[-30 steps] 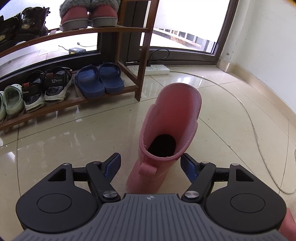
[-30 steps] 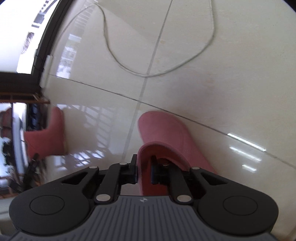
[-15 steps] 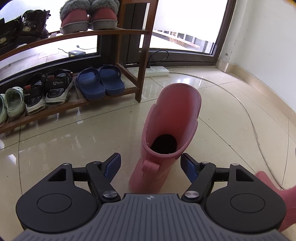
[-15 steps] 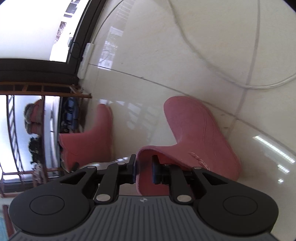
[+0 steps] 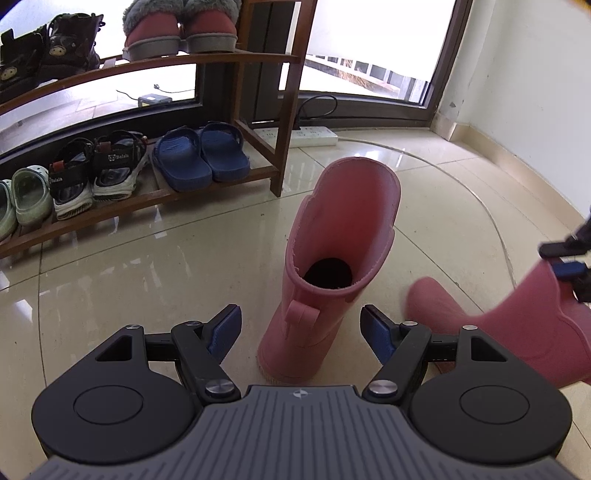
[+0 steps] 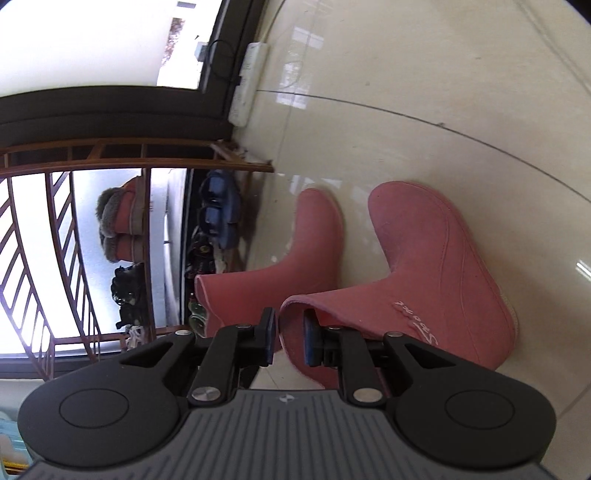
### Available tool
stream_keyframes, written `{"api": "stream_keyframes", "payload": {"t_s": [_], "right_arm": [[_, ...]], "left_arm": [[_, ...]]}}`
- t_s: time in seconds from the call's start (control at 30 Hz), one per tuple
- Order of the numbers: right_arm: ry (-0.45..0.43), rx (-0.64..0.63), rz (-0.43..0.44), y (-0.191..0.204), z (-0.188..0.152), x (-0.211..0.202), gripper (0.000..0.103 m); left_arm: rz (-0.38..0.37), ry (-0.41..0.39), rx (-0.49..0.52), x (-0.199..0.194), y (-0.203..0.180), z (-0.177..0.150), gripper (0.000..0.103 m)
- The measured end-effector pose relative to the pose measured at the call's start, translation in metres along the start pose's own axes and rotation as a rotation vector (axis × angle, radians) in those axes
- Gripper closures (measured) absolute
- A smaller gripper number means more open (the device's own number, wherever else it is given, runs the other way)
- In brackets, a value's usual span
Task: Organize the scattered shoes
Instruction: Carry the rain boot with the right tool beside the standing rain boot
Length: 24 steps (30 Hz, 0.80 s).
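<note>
A pink rubber boot [image 5: 343, 221] stands upright on the tiled floor just ahead of my left gripper [image 5: 299, 325]. That gripper is open, with its blue pads on either side of the boot's heel and apart from it. My right gripper [image 6: 290, 332] is shut on the top rim of a second pink boot [image 6: 436, 266]. It holds this boot close beside the standing boot [image 6: 288, 266]. In the left wrist view the held boot [image 5: 517, 317] leans in from the right, with the right gripper [image 5: 569, 266] clamped on its rim.
A wooden shoe rack [image 5: 284, 122] stands behind the boots. It holds blue slippers [image 5: 203, 158], black sandals [image 5: 92, 173], green clogs [image 5: 29, 195] and fur-lined pink boots [image 5: 181, 26]. A white power strip [image 5: 299, 134] and a cable [image 5: 491, 218] lie on the floor; a wall [image 5: 535, 92] is at the right.
My right gripper has swept the second boot across the floor toward the standing boot, and it has entered the left wrist view from the right. My left gripper has stayed put.
</note>
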State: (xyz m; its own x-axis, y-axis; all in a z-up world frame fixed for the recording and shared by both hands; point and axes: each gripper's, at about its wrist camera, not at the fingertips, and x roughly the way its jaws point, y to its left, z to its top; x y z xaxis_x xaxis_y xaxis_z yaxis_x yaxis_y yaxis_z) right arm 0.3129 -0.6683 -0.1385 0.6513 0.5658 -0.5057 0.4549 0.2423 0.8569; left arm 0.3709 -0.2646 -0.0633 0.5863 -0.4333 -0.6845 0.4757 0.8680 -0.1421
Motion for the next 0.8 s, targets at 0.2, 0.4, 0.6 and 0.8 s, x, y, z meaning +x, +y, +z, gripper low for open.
{"api": "stream_keyframes", "payload": {"t_s": [0.2, 0.4, 0.6, 0.8], "right_arm": [[0.011, -0.036, 0.034, 0.019, 0.009, 0.033, 0.084], [0.015, -0.039, 0.033, 0.02, 0.01, 0.033, 0.083], [0.027, 0.003, 0.084, 0.016, 0.002, 0.015, 0.063], [0.018, -0.089, 0.064, 0.025, -0.016, -0.019, 0.063]], "left_arm": [[0.018, 0.008, -0.009, 0.0, 0.005, 0.0, 0.03], [0.02, 0.009, -0.008, 0.001, 0.004, 0.001, 0.03], [0.023, 0.01, -0.004, 0.001, 0.003, 0.002, 0.03], [0.032, 0.019, -0.015, 0.003, 0.003, 0.003, 0.03]]}}
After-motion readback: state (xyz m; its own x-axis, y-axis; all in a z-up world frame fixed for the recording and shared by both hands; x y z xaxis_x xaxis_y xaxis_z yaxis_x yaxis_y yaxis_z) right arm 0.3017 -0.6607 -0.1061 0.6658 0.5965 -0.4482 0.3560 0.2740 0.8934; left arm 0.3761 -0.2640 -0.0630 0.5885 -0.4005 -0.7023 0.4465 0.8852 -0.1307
